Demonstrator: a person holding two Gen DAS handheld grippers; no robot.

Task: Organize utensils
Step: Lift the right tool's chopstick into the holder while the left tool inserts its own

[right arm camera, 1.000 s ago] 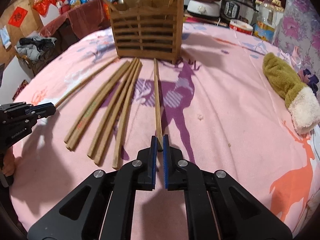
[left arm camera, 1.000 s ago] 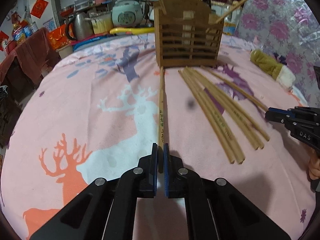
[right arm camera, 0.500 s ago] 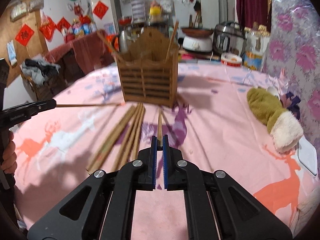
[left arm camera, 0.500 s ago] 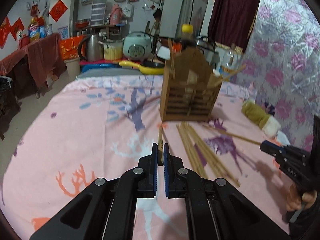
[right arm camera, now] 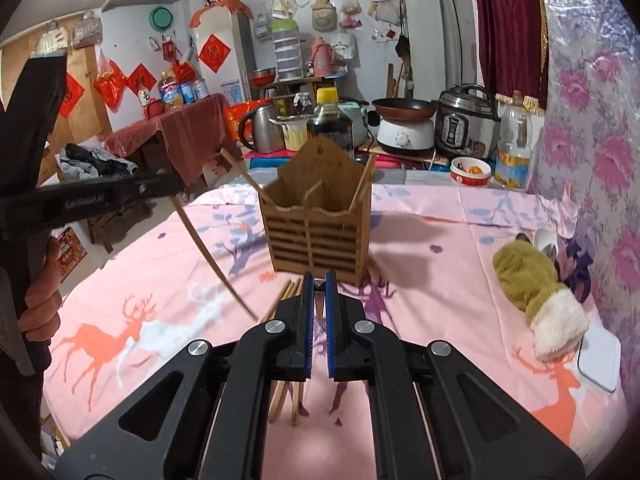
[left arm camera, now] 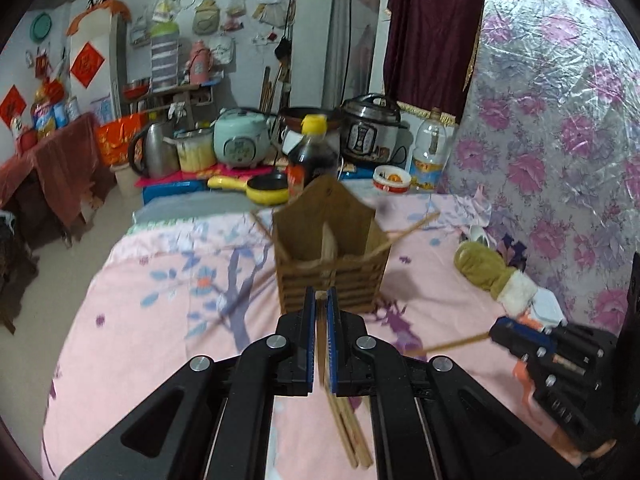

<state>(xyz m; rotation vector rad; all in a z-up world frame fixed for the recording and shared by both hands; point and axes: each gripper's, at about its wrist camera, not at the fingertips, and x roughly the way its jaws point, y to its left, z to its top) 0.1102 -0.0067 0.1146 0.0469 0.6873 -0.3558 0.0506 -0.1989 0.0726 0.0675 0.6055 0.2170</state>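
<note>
step: both grippers carried one chopstick each toward the holder (right arm camera: 316,220); neither was in yet
left gripper (left arm camera: 319,308): jaws clamped on a chopstick (right arm camera: 212,258), held clear of the bench; from the right wrist view it hung slanted down to the left of the holder
right gripper (right arm camera: 316,292): jaws clamped on a chopstick (left arm camera: 456,343); from the left wrist view it stuck out sideways above the cloth
progress: judged early to middle; a few sticks stowed, two in the air, a bundle left
holder: wooden slatted box, upright mid-bench, a divider splitting it in two
holder contents: one stick leaned out at its left side, one or two at its right; exact count unclear
loose sticks (right arm camera: 286,300): several lay on the pink deer cloth (right arm camera: 160,280) just in front of the holder, partly hidden under the grippers
left to do: drop both held sticks in, then fetch the loose ones
other: a stuffed mitten (right arm camera: 536,292) lay well to the right, apart from the sticks
</note>
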